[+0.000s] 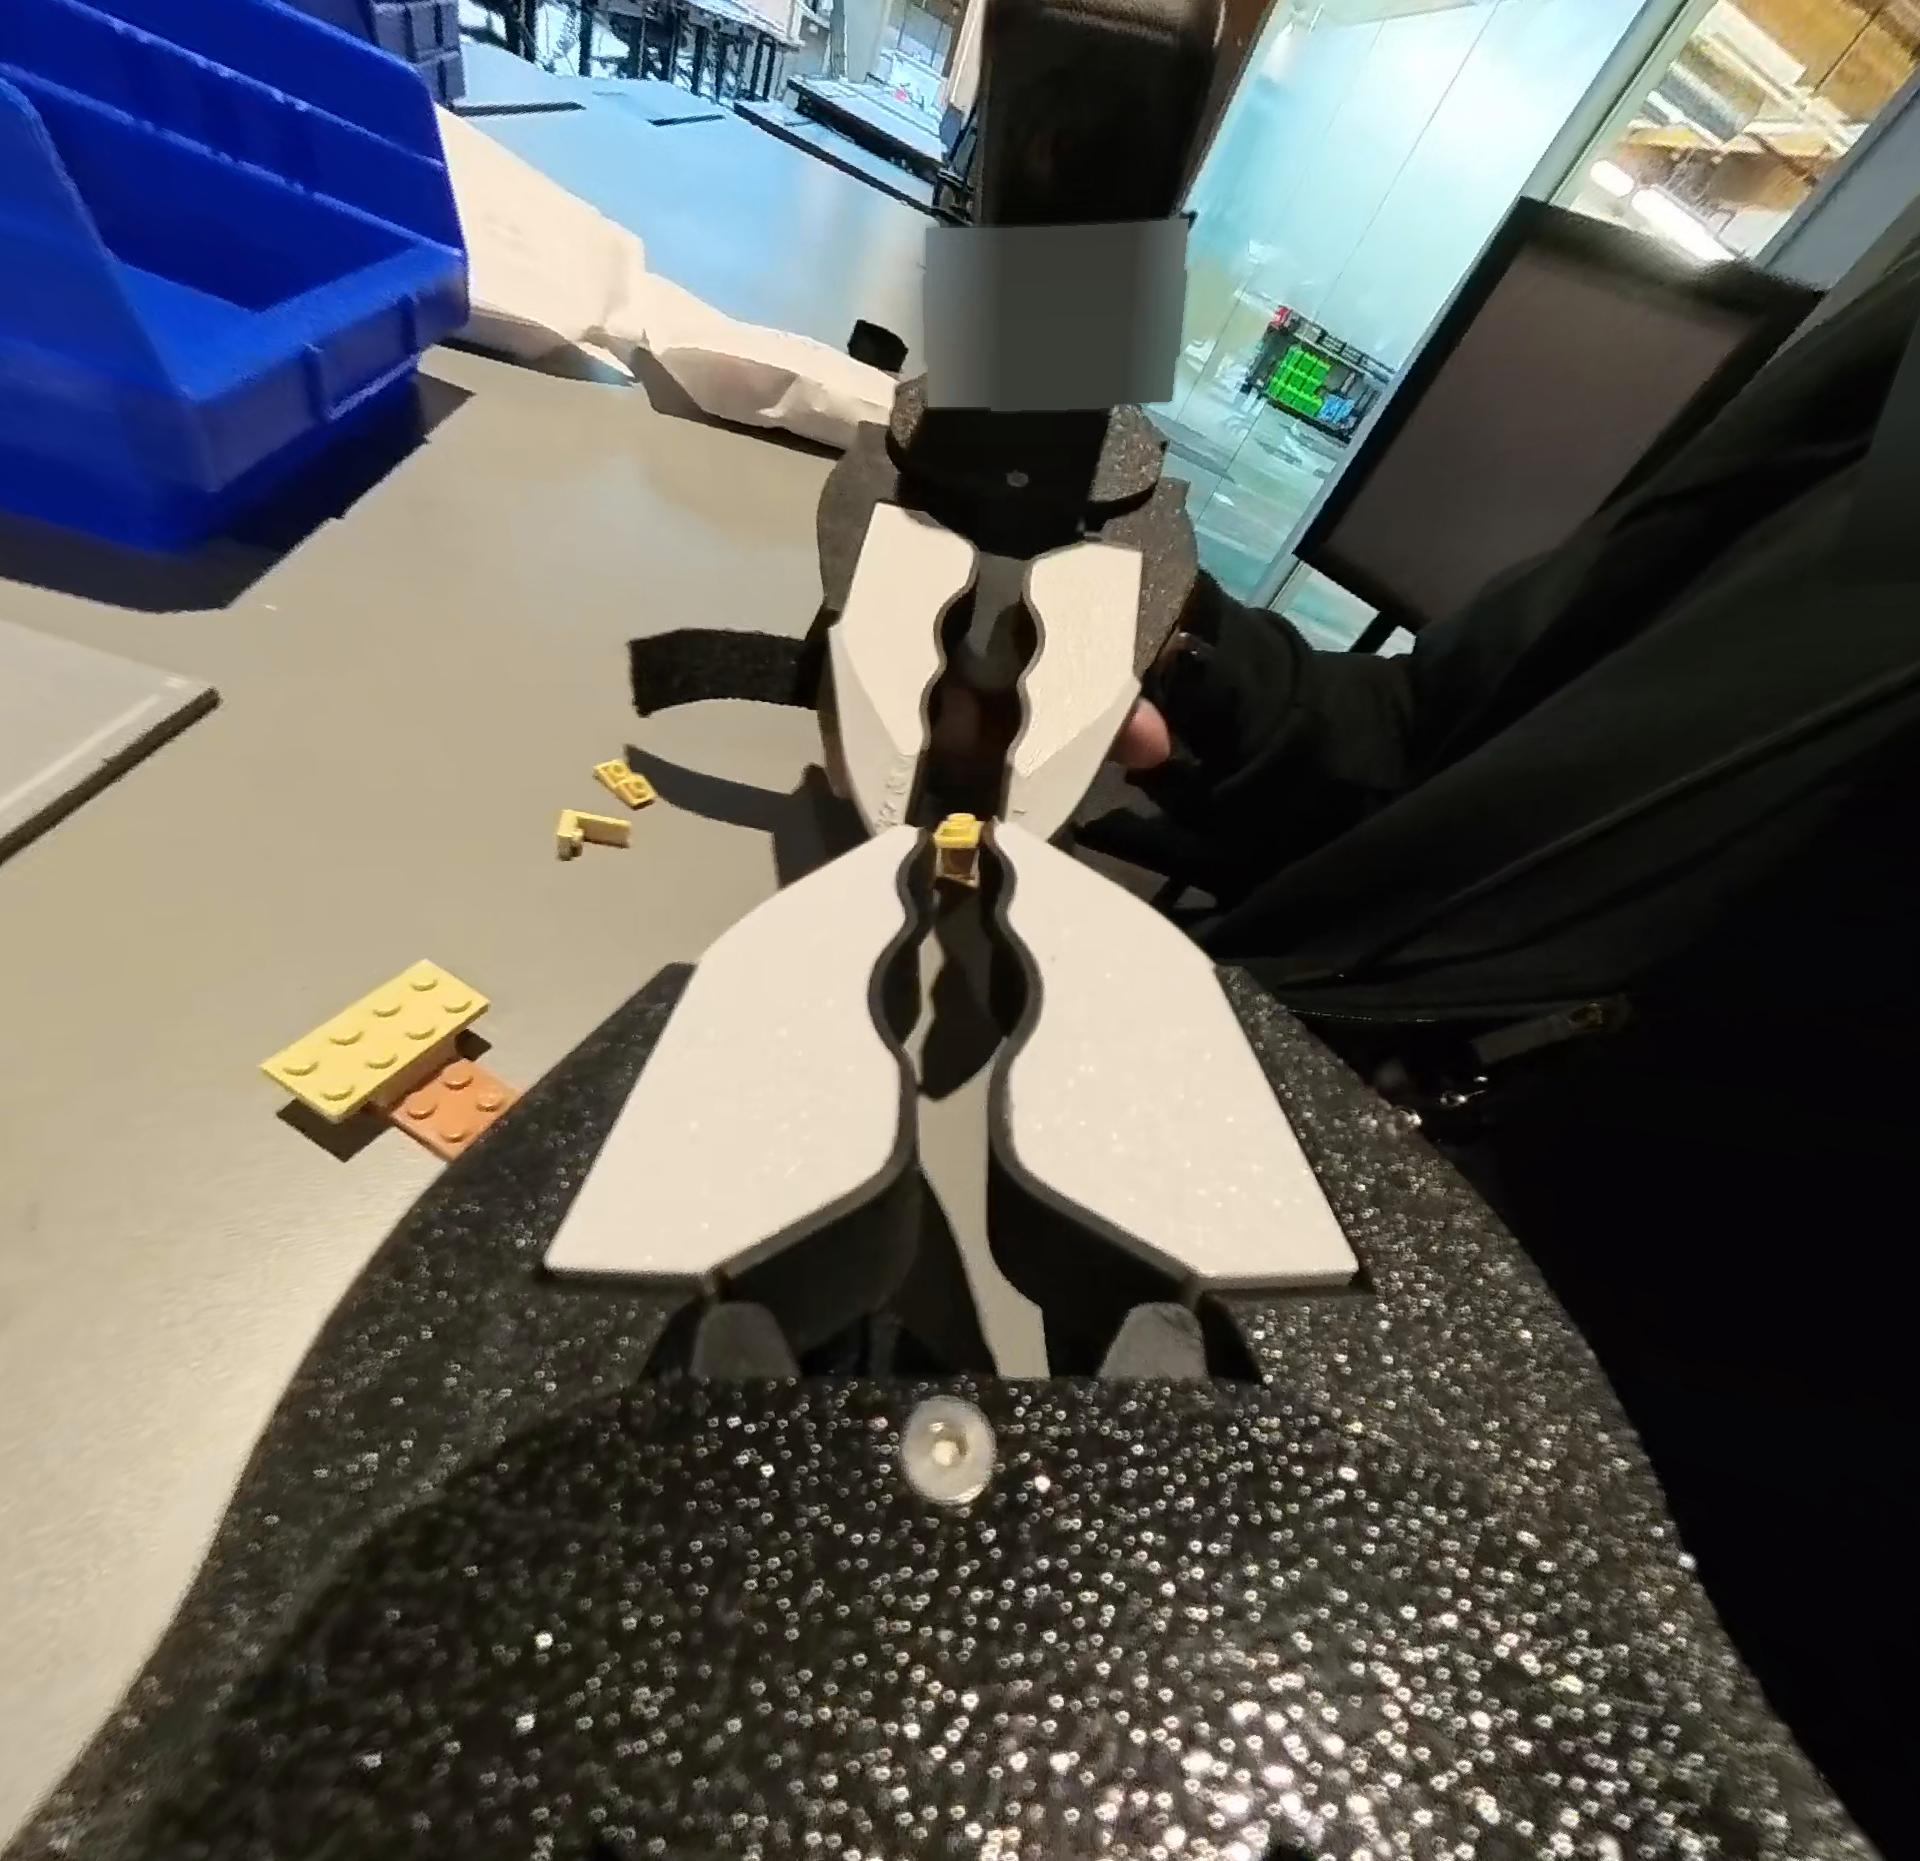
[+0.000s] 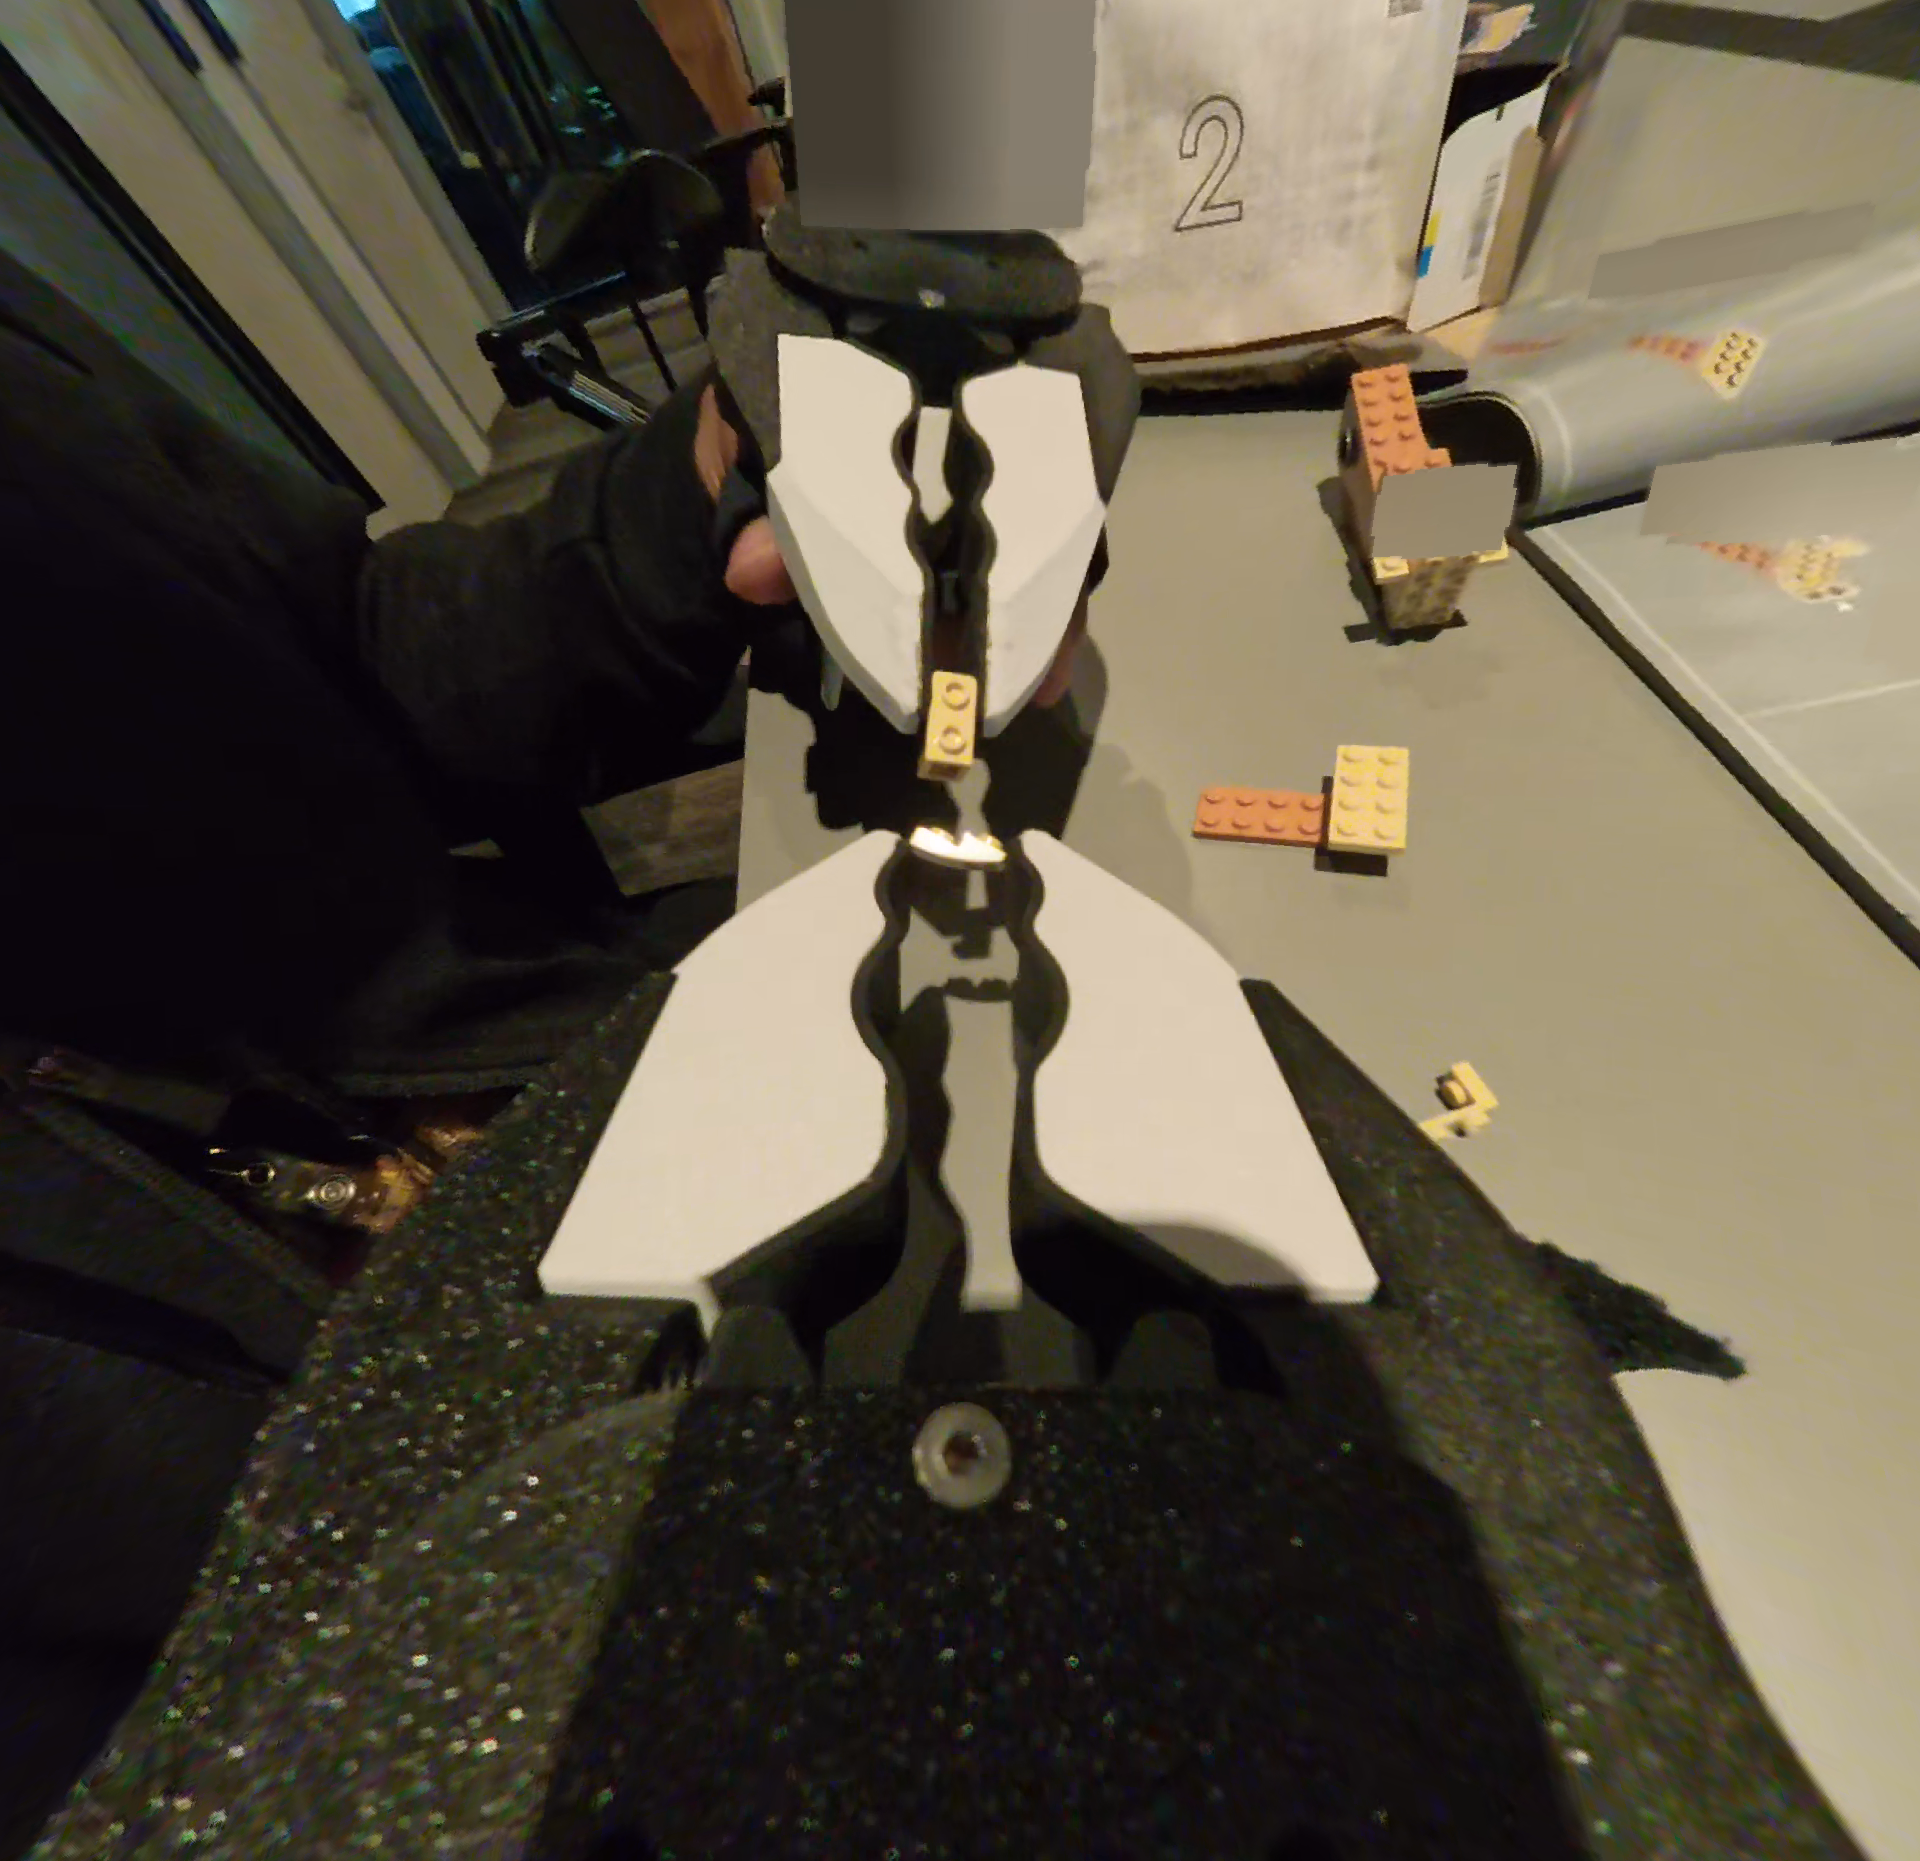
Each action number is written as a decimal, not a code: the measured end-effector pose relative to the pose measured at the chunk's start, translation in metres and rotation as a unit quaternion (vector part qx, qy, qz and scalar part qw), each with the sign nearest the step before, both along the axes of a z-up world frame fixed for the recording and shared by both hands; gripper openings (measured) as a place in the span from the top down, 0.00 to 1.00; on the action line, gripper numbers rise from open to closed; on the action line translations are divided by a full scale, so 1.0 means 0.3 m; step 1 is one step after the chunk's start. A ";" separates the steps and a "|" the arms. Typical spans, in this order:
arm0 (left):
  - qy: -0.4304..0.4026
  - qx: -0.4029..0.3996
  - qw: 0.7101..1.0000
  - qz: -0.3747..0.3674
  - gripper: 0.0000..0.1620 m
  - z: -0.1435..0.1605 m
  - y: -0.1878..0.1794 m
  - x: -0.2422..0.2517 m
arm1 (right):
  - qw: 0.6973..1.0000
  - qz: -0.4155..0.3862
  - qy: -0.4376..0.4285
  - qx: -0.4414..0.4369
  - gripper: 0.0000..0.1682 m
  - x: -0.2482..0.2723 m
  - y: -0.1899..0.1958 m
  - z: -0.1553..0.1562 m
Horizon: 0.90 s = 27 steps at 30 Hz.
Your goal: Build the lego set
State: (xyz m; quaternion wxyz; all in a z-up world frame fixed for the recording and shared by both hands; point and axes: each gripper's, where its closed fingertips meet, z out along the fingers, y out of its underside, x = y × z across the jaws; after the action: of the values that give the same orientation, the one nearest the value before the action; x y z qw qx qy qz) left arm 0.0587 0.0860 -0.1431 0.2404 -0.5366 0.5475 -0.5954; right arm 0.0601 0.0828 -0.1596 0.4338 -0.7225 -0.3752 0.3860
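Observation:
My left gripper (image 1: 954, 847) is shut on a small tan 1x2 brick (image 1: 956, 851), held in the air over the table's near edge. The brick shows clearly in the right wrist view (image 2: 948, 725), sticking out of the left gripper (image 2: 948, 705). My right gripper (image 2: 956, 853) faces it tip to tip, shut on a small pale piece (image 2: 956, 841) that is too glared to identify. The brick and the pale piece are a short gap apart. In the left wrist view the right gripper (image 1: 951, 816) sits just beyond the brick.
On the grey table (image 1: 468, 616) lie a yellow plate on a brown plate (image 1: 379, 1053) (image 2: 1369, 798), small tan pieces (image 1: 623, 783) (image 1: 587, 832) (image 2: 1460, 1099), a brown-and-tan partial build (image 2: 1403, 502) and an instruction booklet (image 2: 1766, 585). Blue bins (image 1: 208, 253) and a white paper bag (image 2: 1247, 149) stand behind. My two grippers' fingertips are within a few centimetres of each other.

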 end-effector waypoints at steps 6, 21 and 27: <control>0.007 -0.009 1.000 -0.014 0.96 -0.005 -0.017 0.007 | 1.000 0.020 0.006 -0.002 0.90 -0.010 -0.008 0.004; 0.007 -0.014 0.999 -0.032 0.96 -0.003 -0.039 0.009 | 0.999 0.038 0.035 -0.006 0.90 -0.012 -0.020 0.024; 0.004 -0.019 0.999 -0.029 0.96 0.000 -0.038 0.011 | 0.999 0.037 0.039 -0.006 0.90 -0.011 -0.018 0.027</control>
State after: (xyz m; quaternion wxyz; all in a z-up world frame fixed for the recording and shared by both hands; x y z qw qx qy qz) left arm 0.0621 0.0747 -0.1432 0.2104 -0.5273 0.5529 -0.6099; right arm 0.0569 0.0775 -0.1514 0.4292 -0.6954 -0.3816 0.4320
